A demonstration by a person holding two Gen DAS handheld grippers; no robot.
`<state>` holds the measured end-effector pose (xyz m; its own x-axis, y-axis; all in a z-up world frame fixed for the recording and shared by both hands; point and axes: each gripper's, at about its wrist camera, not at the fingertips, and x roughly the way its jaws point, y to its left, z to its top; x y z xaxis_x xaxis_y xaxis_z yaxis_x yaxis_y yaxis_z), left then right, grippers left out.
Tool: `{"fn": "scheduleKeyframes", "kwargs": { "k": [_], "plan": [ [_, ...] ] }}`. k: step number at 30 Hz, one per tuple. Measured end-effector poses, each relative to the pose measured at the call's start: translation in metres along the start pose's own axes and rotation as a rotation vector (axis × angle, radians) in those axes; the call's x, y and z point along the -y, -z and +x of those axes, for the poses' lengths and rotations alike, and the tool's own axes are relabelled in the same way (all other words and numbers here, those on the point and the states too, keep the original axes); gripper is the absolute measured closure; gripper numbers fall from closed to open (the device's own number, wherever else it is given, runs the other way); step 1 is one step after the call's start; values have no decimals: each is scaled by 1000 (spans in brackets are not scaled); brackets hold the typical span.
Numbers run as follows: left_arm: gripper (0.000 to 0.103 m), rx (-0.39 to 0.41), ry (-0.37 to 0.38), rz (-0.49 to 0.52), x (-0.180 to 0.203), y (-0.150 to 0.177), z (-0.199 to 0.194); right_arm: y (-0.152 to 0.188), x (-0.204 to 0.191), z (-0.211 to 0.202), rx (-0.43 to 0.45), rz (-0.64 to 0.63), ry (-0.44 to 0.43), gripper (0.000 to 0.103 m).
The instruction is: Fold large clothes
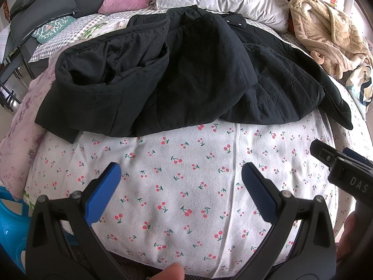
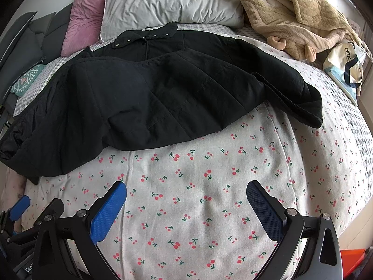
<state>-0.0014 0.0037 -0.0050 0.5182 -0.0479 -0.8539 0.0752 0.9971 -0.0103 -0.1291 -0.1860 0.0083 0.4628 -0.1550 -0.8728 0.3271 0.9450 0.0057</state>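
From the left wrist view, the left gripper (image 1: 181, 175) has its two blue fingers spread wide apart and holds nothing. It hangs over the cherry sheet (image 1: 186, 186) on the bed. The big black jacket (image 1: 186, 74) lies rumpled across the bed farther up, apart from the fingers. The right gripper (image 1: 335, 158) peeks in at the right edge.

From the right wrist view, the right gripper (image 2: 186, 196) is spread wide too, with nothing in it. The black jacket (image 2: 163, 93) lies past it on the cherry sheet (image 2: 198, 210). A gray pillow (image 2: 167, 2) and a fuzzy tan robe (image 2: 291, 18) sit behind the jacket.
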Motion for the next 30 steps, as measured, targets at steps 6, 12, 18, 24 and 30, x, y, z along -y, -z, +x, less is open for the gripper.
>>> {"fn": "scheduleKeyframes", "kwargs": {
  "k": [6,12,18,24,30],
  "plan": [
    [1,-2,2,1,0,0,0,0,1,0,0,3,1,0],
    [1,4,6,3,2,-1,-3,-2,2,-6,15,0,-7,0],
    [1,10,4,3,3,-1,-5,-6,1,-6,9,-7,1,0],
    [1,47,38,32,-4,-7,-21,-15,7,-6,27,-22,37,0],
    [1,154,87,-10,-39,-31,-52,-31,21,5,-5,-27,37,0]
  ]
}}
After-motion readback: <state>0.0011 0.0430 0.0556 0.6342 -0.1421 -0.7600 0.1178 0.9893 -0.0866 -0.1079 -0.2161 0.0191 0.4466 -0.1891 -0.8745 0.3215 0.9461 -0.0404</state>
